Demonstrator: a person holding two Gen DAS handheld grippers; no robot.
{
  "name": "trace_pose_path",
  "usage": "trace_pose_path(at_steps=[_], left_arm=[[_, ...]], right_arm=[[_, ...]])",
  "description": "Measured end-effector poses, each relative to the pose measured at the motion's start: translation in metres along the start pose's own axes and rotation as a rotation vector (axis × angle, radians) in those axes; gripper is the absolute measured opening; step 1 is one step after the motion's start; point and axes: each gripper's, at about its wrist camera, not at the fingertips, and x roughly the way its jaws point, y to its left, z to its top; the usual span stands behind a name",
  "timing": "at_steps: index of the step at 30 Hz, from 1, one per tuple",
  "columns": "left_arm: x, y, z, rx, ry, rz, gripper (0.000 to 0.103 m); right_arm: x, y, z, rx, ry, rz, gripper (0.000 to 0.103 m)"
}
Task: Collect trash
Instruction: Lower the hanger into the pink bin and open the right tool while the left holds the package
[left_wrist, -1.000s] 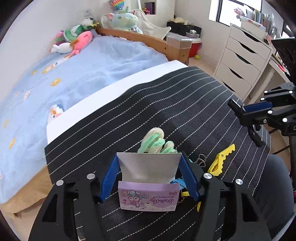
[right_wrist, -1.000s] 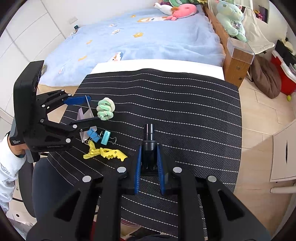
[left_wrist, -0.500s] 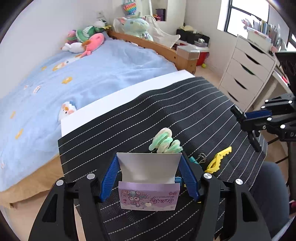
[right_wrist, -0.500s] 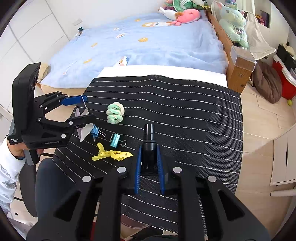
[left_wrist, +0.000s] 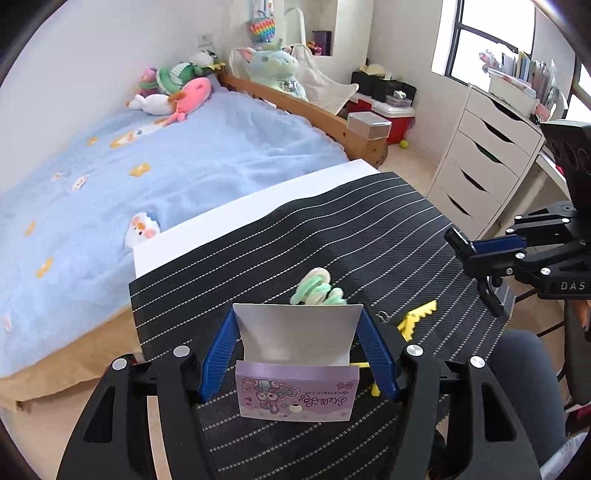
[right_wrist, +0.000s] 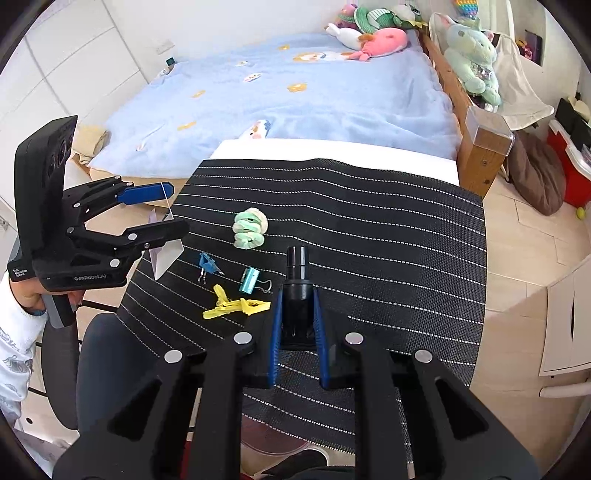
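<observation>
My left gripper (left_wrist: 297, 354) is shut on a small purple and white paper box (left_wrist: 297, 387) and holds it above the left edge of the black striped mat (right_wrist: 369, 221). From the right wrist view the left gripper (right_wrist: 162, 210) holds the box (right_wrist: 166, 254) off the mat's left side. My right gripper (right_wrist: 297, 332) is shut on a black cylindrical part (right_wrist: 297, 273) over the mat's near middle. On the mat lie a green fuzzy coil (right_wrist: 249, 229), a blue binder clip (right_wrist: 207, 264), a teal binder clip (right_wrist: 251, 280) and a yellow clip (right_wrist: 236, 307).
A bed with a blue blanket (right_wrist: 295, 96) and plush toys (right_wrist: 369, 33) lies beyond the mat. A white drawer unit (left_wrist: 487, 155) stands at the right. A wooden bedpost (right_wrist: 484, 147) is at the mat's far right corner. A dark chair seat (right_wrist: 99, 354) is at lower left.
My left gripper has lifted and pulled back to the left with the box, off the mat's edge. The right gripper has stayed in place with the black part.
</observation>
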Motion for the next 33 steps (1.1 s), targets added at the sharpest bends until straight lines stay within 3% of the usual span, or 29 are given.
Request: trace_pose_path(at_steps=[16,27,33], left_arm=[[-0.062,-0.047,-0.027,0.002,-0.076,-0.065,0.062],[-0.087,-0.068,-0.063,-0.011,-0.108,-0.081,0.062],[-0.092,-0.073,-0.085,-0.029,-0.106,-0.069,0.062]], right_arm=[[-0.043,0.041,-0.028,-0.093,-0.080,0.004,0.016],[-0.070,0.070,-0.073,-0.117,-0.115,0.033,0.016],[-0.067,0.077,-0.103,-0.111,-0.079,0.050,0.016]])
